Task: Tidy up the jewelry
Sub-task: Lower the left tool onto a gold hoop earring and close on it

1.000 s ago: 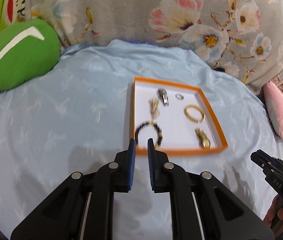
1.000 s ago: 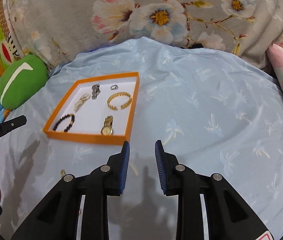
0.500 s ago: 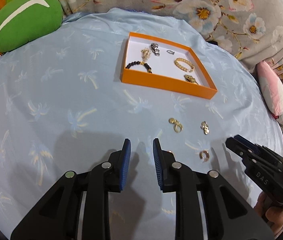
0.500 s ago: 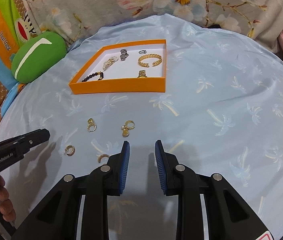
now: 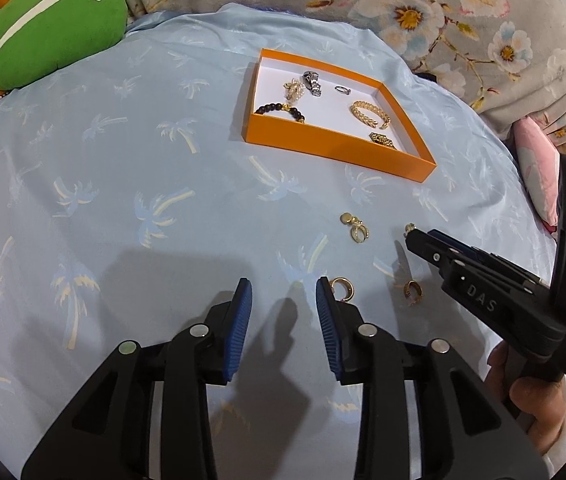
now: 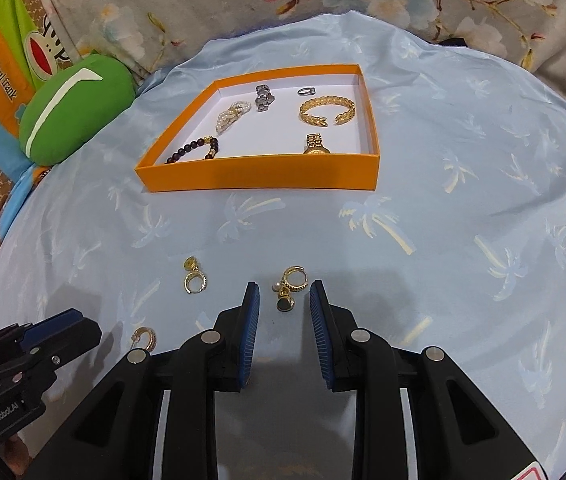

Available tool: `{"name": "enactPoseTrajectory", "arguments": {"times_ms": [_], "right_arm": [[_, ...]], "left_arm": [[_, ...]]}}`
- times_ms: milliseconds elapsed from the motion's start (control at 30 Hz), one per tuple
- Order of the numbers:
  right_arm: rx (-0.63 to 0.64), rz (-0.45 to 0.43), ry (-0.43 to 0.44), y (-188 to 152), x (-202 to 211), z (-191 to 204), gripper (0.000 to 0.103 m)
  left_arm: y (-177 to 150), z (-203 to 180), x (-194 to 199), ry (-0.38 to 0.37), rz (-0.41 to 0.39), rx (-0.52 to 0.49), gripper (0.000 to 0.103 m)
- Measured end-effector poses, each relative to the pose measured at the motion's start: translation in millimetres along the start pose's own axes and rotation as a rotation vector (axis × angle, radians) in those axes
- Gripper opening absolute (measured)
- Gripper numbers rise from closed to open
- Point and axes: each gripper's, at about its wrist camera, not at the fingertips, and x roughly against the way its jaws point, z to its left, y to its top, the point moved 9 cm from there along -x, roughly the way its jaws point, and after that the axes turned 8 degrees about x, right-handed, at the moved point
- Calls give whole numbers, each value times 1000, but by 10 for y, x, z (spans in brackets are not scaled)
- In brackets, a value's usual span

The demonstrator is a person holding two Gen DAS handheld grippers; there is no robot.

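An orange tray (image 5: 335, 145) (image 6: 259, 176) on the blue sheet holds a bead bracelet (image 6: 193, 149), gold cuff (image 6: 327, 110), watch (image 6: 316, 146) and other pieces. Several gold earrings lie loose in front of it. My right gripper (image 6: 285, 300) is open, its tips either side of a dangling earring (image 6: 289, 286). Another earring (image 6: 193, 278) lies to the left. My left gripper (image 5: 284, 304) is open and empty; a gold hoop (image 5: 342, 288) lies beside its right fingertip. One more hoop (image 5: 413, 292) lies further right.
A green cushion (image 5: 47, 28) (image 6: 75, 110) sits at the far left. Floral fabric (image 5: 423, 8) backs the bed. A pink pillow (image 5: 535, 164) lies at the right edge. Each gripper shows in the other's view: the right one (image 5: 483, 280), the left one (image 6: 23, 356).
Both grippers have drawn back from the tray and lowered toward the loose earrings. Both have opened wider. The right gripper now straddles the dangling earring.
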Motion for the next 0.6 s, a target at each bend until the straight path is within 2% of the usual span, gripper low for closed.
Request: {"name": "enactPoseTrajectory", "arguments": {"times_ms": [167,233,333,600], "right_arm": [[-1,-15,-8,-4,67,-23,26],[-13,-18,-6,-29,113,-63,26],[-34,-25,-13,-85,202,-147,26],[-77,-30,-34,-220,378,-366,26]], "left_arm": [[-21,-57,3,-19,3,-2,33],[-35,-116,-11,-31,8,-6,36],[-81,-243,-60,-35,17,-40,36],[-114,-398,-235,49,-9,-127,32]]}}
